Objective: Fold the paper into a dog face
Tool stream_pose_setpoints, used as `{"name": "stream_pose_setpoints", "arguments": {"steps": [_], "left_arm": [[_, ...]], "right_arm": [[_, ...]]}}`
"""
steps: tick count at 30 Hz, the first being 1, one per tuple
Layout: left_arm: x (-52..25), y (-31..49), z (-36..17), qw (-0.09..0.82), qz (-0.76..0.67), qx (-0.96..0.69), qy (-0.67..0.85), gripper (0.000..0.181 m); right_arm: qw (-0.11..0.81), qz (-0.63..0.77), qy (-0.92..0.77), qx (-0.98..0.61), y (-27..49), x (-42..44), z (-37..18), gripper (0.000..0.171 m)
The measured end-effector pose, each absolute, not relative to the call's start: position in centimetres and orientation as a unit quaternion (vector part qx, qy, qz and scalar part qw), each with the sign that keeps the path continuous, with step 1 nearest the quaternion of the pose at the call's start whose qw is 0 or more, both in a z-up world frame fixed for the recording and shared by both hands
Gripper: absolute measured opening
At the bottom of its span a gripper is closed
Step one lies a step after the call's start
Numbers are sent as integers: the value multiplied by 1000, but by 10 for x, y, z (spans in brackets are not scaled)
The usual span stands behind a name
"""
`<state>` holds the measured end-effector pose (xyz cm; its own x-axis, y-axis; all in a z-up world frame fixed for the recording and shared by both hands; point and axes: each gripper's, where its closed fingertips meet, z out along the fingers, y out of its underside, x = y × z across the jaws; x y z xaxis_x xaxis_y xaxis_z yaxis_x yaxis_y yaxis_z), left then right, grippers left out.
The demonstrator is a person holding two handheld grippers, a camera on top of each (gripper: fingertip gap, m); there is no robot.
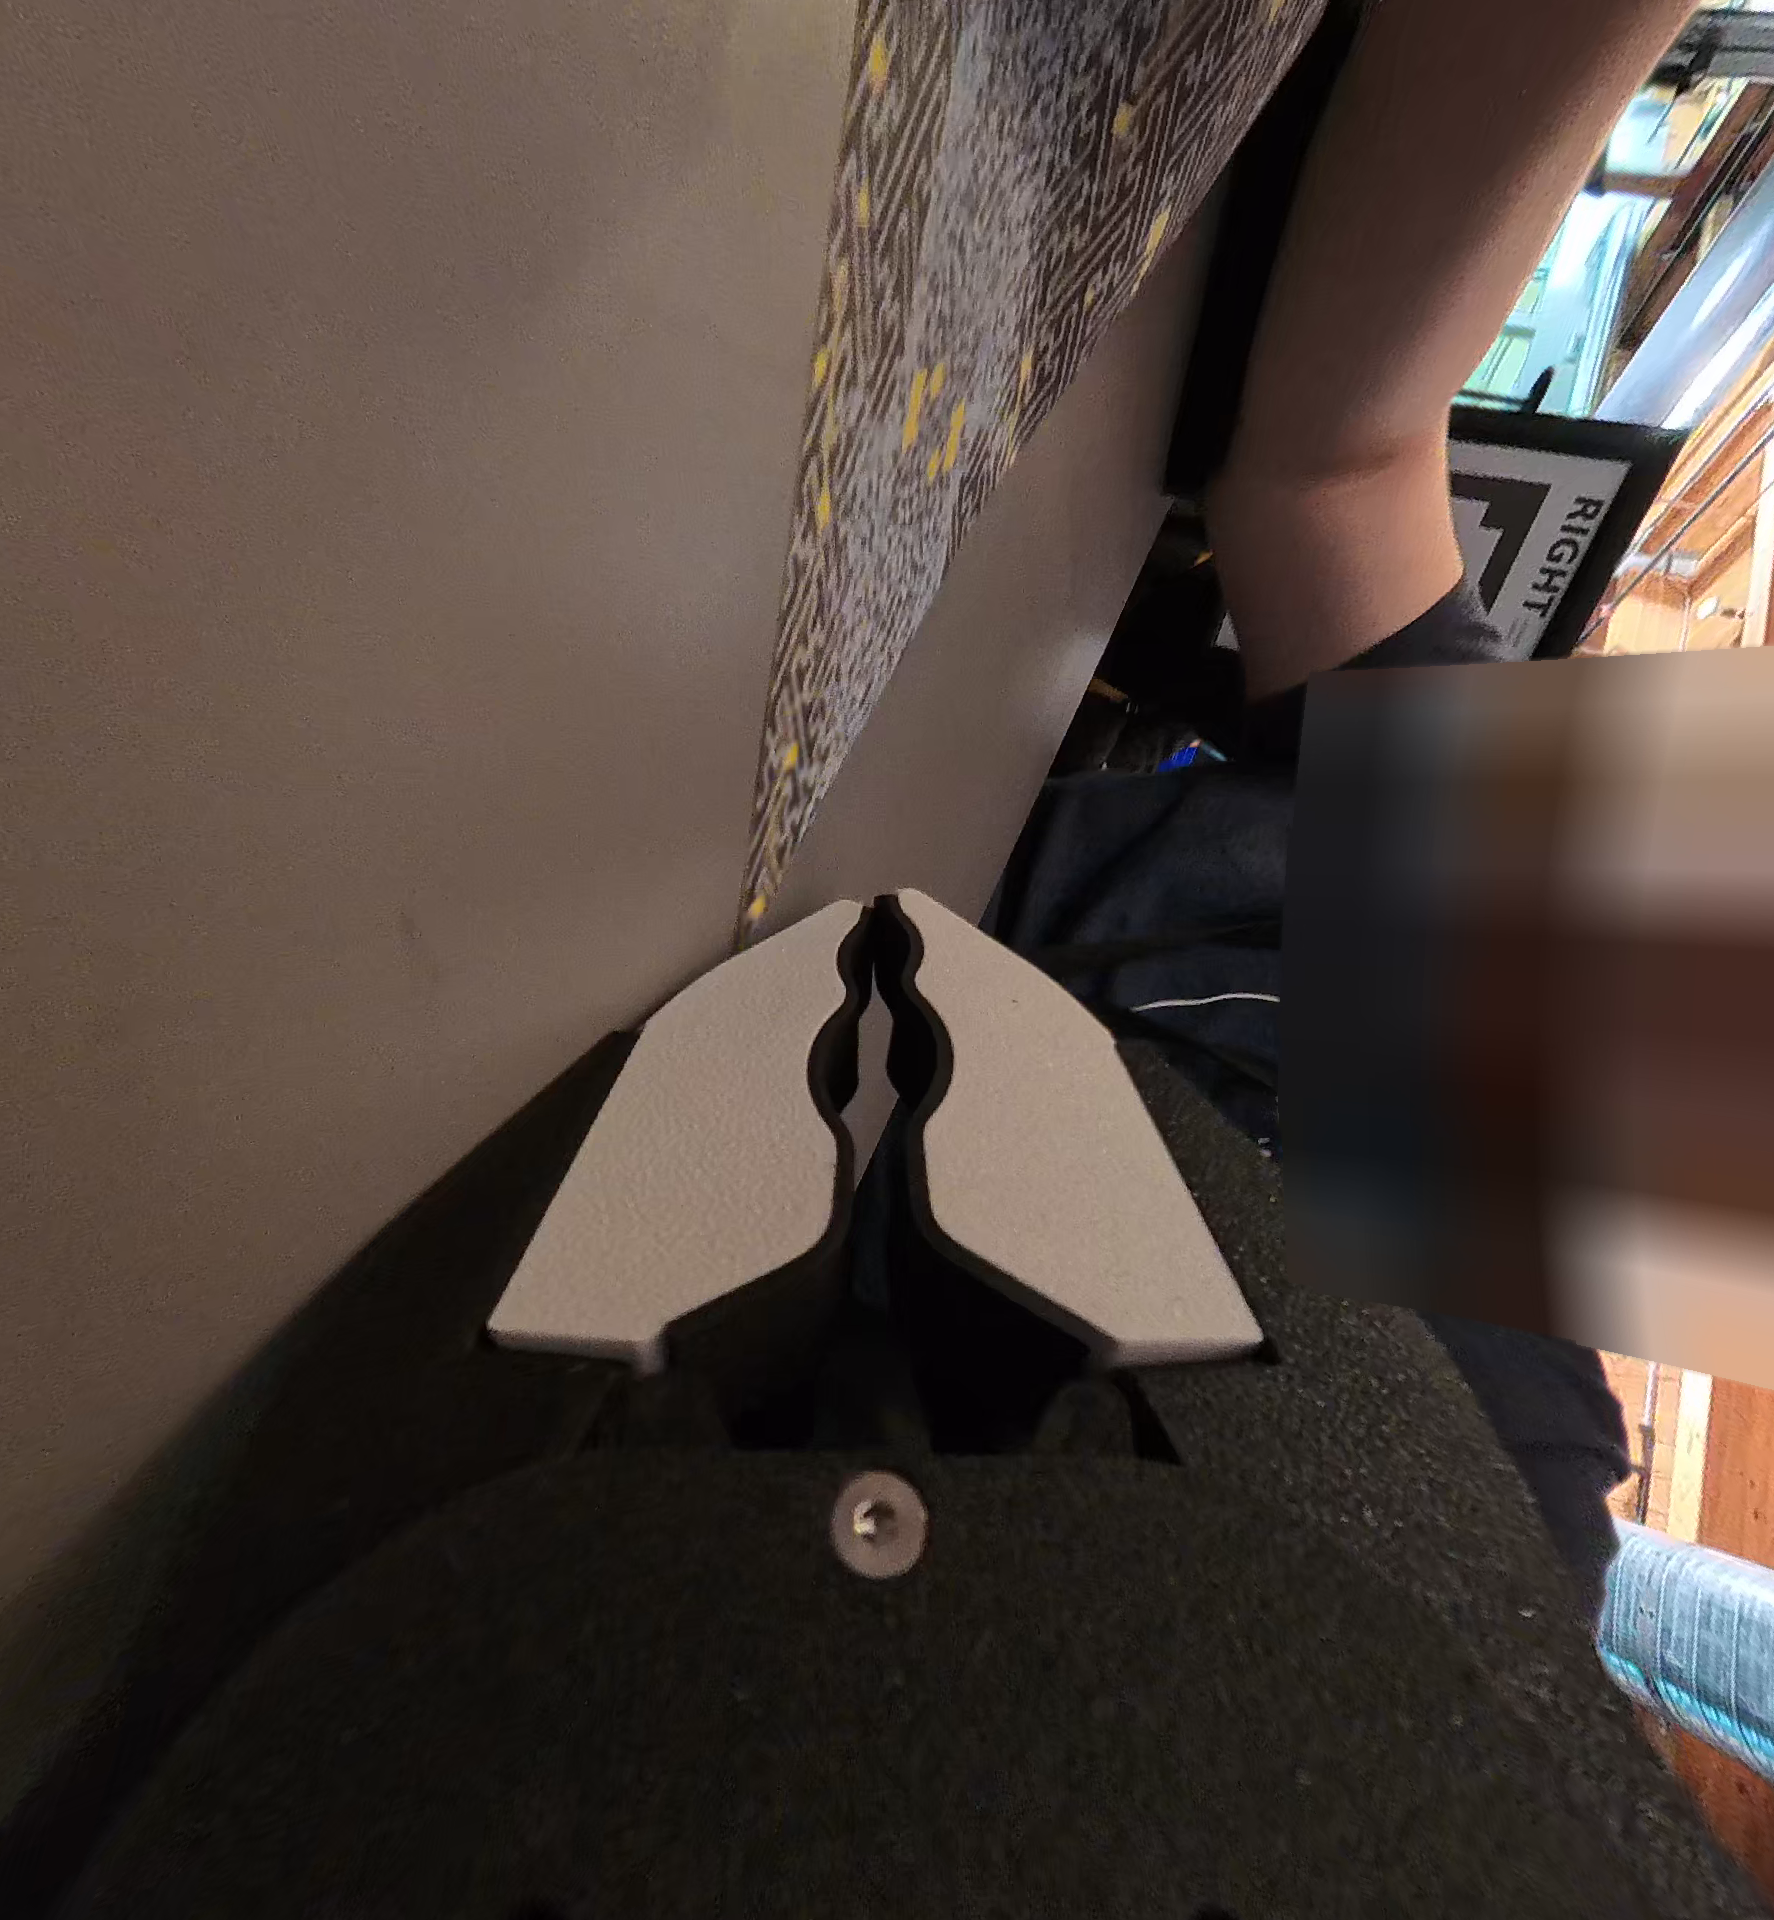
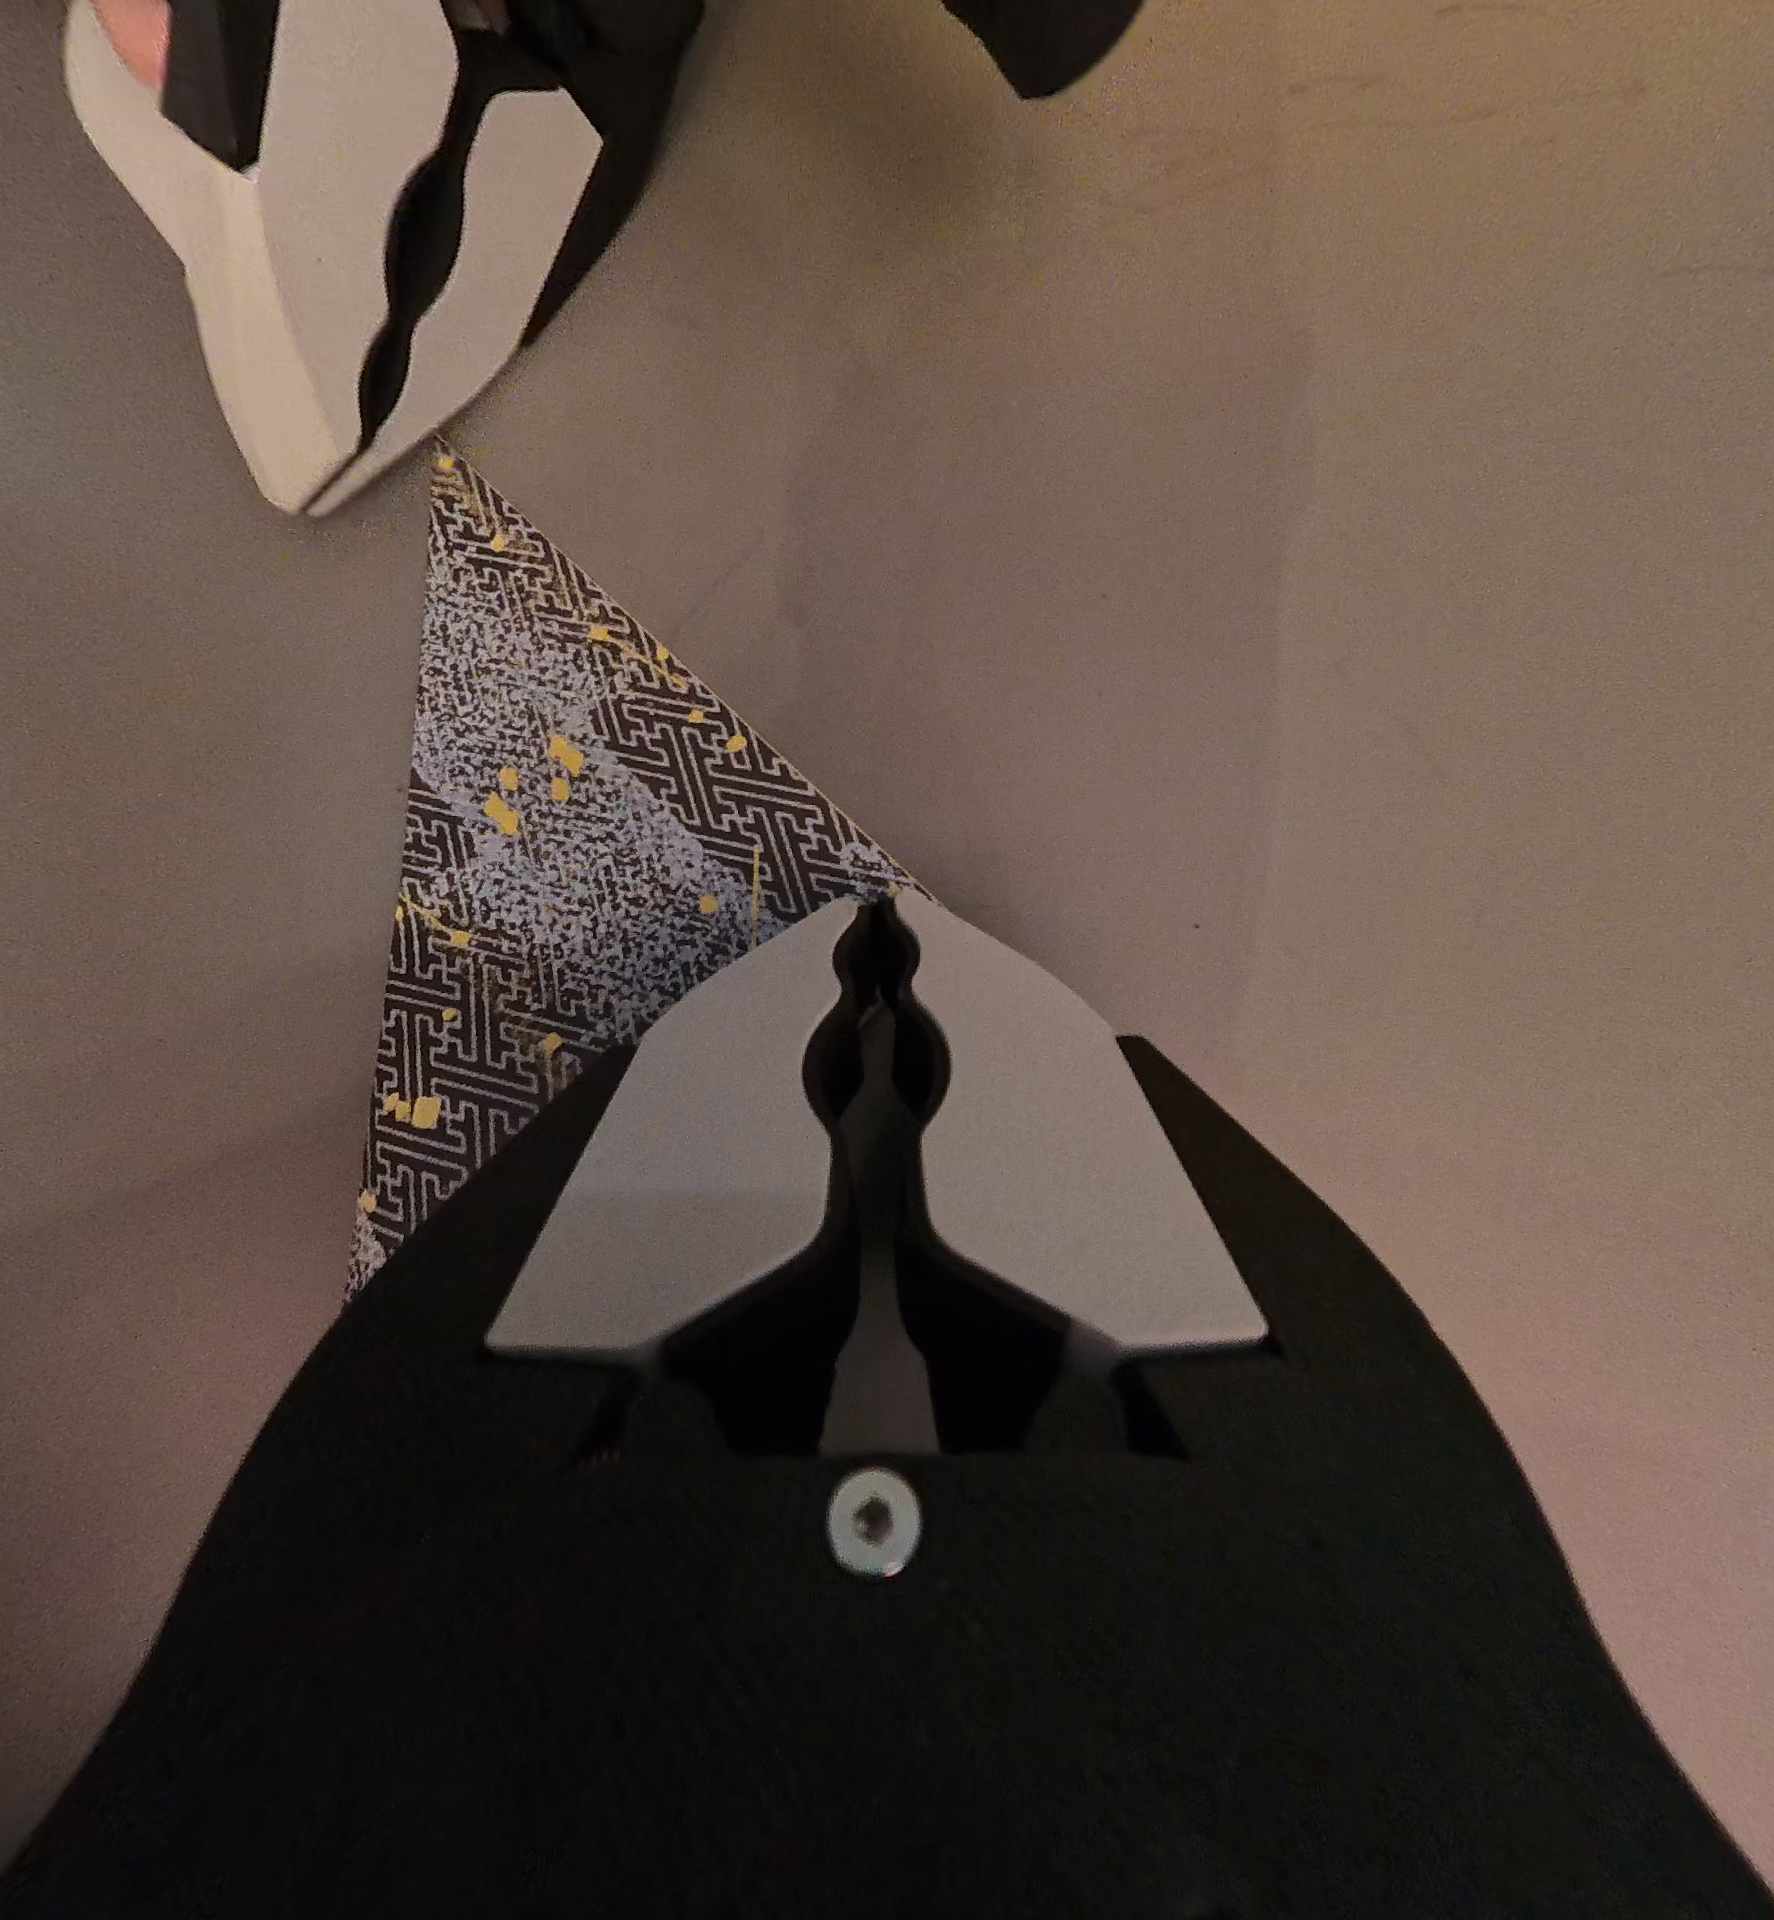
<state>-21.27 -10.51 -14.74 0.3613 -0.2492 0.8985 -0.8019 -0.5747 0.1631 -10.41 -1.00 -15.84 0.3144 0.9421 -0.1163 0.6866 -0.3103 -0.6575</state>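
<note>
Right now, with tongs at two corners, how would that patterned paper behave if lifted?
The patterned paper looks thin and lies flat as a triangle, so it would probably sag between corners. Likely very light; a push from the left tongs may slide it on the smooth table.

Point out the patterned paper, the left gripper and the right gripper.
patterned paper point(image 2: 592, 852): right wrist view, middle of the triangle.
left gripper point(image 2: 327, 499): right wrist view, closed fingertips.
right gripper point(image 2: 878, 914): right wrist view, closed fingertips.
</note>
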Motion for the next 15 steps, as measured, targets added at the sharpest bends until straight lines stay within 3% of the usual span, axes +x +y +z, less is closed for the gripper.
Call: {"name": "stream_pose_setpoints", "arguments": {"steps": [1,8,12,15], "left_arm": [[-217,-107,-147,308,448,766,-342,0],[-224,-114,-150,267,424,791,-351,0],[-178,-111,-126,183,468,779,-376,0],[-155,-89,-134,89,405,798,-438,0]], "right_arm": [[255,251,-529,-769,-10,-104,-158,4],[254,249,-530,-770,-10,-104,-158,4],[254,252,-528,-770,-10,-104,-158,4],[255,253,-527,-770,-10,-104,-158,4]]}}
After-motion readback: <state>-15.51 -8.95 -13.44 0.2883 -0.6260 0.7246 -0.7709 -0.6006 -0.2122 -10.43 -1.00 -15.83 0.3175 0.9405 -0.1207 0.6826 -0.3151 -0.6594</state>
